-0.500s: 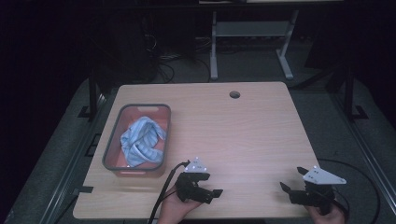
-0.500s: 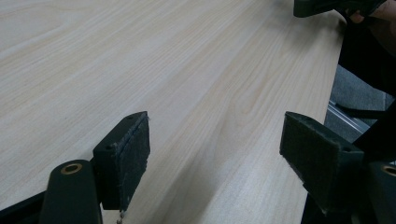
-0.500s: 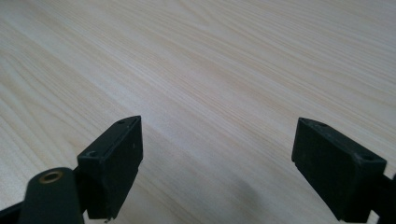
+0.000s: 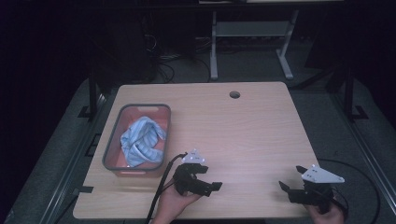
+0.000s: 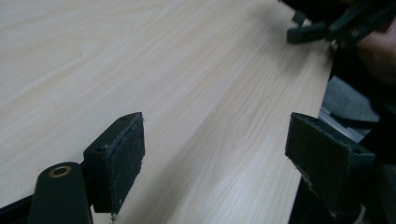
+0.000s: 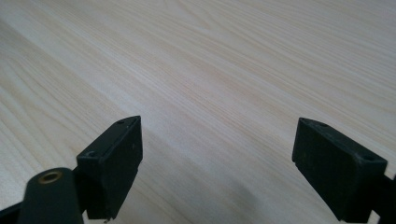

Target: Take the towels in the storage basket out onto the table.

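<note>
A grey basket with a reddish floor stands on the left of the wooden table and holds a crumpled blue striped cloth. My left gripper sits low by the front edge, just right of the basket's near corner, jaws pointing right. It is open, with bare wood between its pads in the left gripper view. My right gripper rests near the front right corner, jaws pointing left. It stands open over bare wood, and the left gripper view catches it at the top right.
A round cable hole sits near the table's far edge. Behind the table stands a grey metal stand on dark floor. A black cable trails from the left gripper over the front edge.
</note>
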`<state>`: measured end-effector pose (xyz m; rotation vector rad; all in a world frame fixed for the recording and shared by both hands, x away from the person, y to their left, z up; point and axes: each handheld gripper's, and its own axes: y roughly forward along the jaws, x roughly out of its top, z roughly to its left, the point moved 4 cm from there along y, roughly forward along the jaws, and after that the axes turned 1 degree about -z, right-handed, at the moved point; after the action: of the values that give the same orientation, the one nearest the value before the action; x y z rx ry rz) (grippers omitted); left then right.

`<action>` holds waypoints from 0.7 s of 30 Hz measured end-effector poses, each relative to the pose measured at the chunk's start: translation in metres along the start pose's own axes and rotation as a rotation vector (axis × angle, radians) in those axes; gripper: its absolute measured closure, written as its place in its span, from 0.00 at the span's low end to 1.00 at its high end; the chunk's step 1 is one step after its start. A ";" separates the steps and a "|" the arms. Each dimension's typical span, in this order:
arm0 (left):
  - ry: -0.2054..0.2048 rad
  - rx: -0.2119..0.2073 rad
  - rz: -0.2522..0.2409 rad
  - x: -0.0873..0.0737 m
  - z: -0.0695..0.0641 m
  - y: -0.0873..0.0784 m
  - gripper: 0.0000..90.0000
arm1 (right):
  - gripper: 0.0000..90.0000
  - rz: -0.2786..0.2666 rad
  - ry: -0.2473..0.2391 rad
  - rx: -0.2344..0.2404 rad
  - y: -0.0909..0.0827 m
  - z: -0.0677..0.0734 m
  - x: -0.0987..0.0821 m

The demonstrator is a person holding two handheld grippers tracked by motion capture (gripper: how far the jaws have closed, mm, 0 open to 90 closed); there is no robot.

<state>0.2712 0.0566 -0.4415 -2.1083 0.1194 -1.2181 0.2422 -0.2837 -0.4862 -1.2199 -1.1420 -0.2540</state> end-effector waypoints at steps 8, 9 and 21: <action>-0.005 0.001 0.013 0.022 0.005 -0.005 0.19 | 0.17 -0.004 -0.011 -0.006 -0.002 0.002 0.002; -0.007 0.000 0.014 0.024 0.006 -0.006 0.19 | 0.17 -0.004 -0.011 -0.006 -0.002 0.002 0.002; -0.001 0.013 0.025 0.043 0.020 -0.022 0.19 | 0.17 -0.006 -0.005 -0.005 -0.003 0.002 0.002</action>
<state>0.3056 0.0666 -0.4031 -2.0906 0.1366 -1.1997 0.2398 -0.2825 -0.4834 -1.2226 -1.1505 -0.2584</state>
